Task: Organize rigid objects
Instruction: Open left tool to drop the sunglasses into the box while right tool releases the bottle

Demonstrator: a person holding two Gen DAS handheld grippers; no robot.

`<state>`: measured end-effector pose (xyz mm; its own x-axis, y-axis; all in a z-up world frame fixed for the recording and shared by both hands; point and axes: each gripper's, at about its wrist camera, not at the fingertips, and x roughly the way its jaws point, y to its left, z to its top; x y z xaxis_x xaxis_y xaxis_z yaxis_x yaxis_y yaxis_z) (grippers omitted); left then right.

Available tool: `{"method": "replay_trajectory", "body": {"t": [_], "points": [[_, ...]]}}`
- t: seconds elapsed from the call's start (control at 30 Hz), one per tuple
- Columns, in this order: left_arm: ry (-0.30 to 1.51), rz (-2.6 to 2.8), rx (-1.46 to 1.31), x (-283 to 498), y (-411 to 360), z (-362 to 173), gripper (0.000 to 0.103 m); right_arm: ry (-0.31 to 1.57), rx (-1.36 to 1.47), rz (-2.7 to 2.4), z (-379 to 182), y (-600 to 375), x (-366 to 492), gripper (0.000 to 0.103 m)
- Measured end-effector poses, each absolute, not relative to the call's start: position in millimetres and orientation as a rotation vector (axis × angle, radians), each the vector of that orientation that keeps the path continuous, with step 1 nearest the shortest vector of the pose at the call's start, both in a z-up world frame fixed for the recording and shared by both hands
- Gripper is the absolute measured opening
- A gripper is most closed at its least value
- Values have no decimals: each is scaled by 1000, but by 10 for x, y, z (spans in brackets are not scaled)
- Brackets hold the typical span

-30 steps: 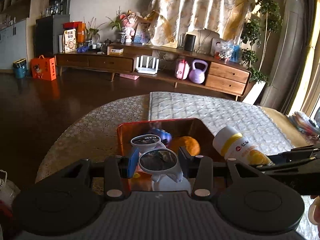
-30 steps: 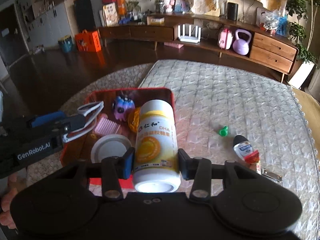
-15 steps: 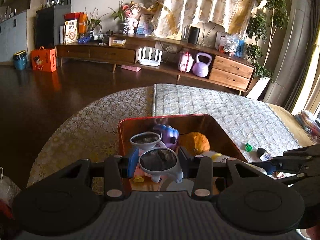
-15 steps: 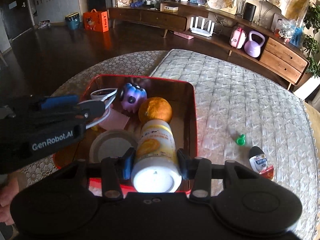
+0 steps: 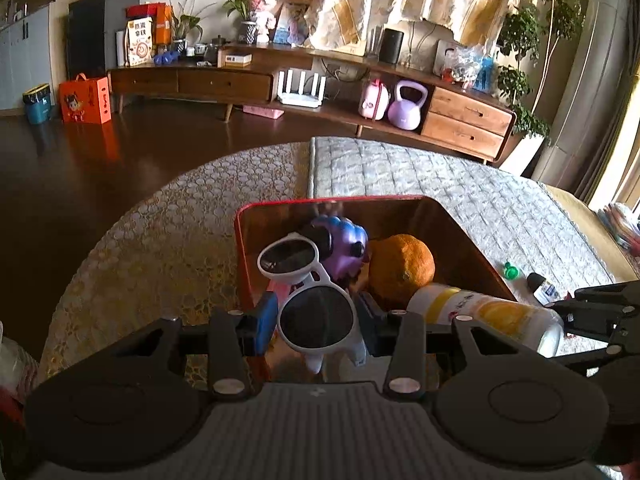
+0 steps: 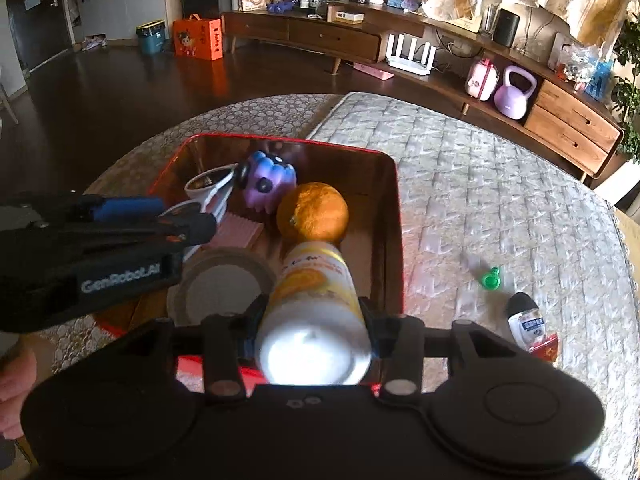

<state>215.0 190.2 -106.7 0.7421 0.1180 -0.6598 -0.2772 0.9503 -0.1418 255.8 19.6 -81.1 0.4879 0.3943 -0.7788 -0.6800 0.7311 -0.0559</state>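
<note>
Round worktop (image 6: 500,184) under quilted and patterned covers, dark floor falling away past its far curve, long wooden sideboard (image 5: 280,80) against the back wall. Red tray (image 6: 394,216) near the worktop's left-front part, walls upright, far rim well short of the worktop edge. Inside: purple toy (image 6: 268,184) at the far end, orange (image 6: 314,212) touching it on the right, pink comb (image 6: 238,232) and tape roll (image 6: 222,284) toward the left, bare floor only along the right wall. Left tongs (image 5: 318,316) pinching 1 lens of white sunglasses (image 5: 304,280), held over the tray's left-near corner, just inside the left rim. Right tongs (image 6: 312,328) over the near rim, with a white and yellow bottle (image 6: 314,280) lying between them, cap end against the orange; jaws just been spreading, pads close beside the bottle, contact impossible to tell. Open quilted room right of the tray, broken only by a green cap (image 6: 491,278) and a small dropper bottle (image 6: 526,320) near the front right.
</note>
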Motion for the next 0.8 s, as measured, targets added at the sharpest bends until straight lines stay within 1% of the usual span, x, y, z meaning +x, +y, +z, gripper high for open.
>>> {"method": "replay_trajectory", "body": {"t": [0.07, 0.1, 0.37, 0.4, 0.43, 0.6, 0.67, 0.73, 0.8], "points": [[715, 213, -236, 2149, 1891, -1090, 42, 824, -380, 680, -792, 173, 2525, 54], [715, 215, -231, 2146, 1881, -1089, 42, 822, -375, 683, -780, 161, 2511, 60], [746, 215, -243, 2109, 1848, -1065, 43, 826, -310, 703, -658, 27, 2423, 61], [749, 212, -250, 2095, 1844, -1061, 44, 823, -304, 705, -637, 8, 2406, 64], [753, 209, -254, 2081, 1838, -1057, 45, 820, -301, 709, -619, -2, 2390, 64], [747, 193, -261, 2012, 1782, -998, 59, 808, -286, 718, -534, -80, 2317, 64], [742, 197, -258, 1980, 1760, -961, 61, 804, -274, 720, -497, -121, 2291, 65], [738, 199, -259, 1950, 1747, -925, 63, 799, -259, 722, -460, -163, 2264, 70], [734, 202, -260, 1916, 1741, -890, 64, 794, -244, 727, -416, -226, 2231, 70]]}}
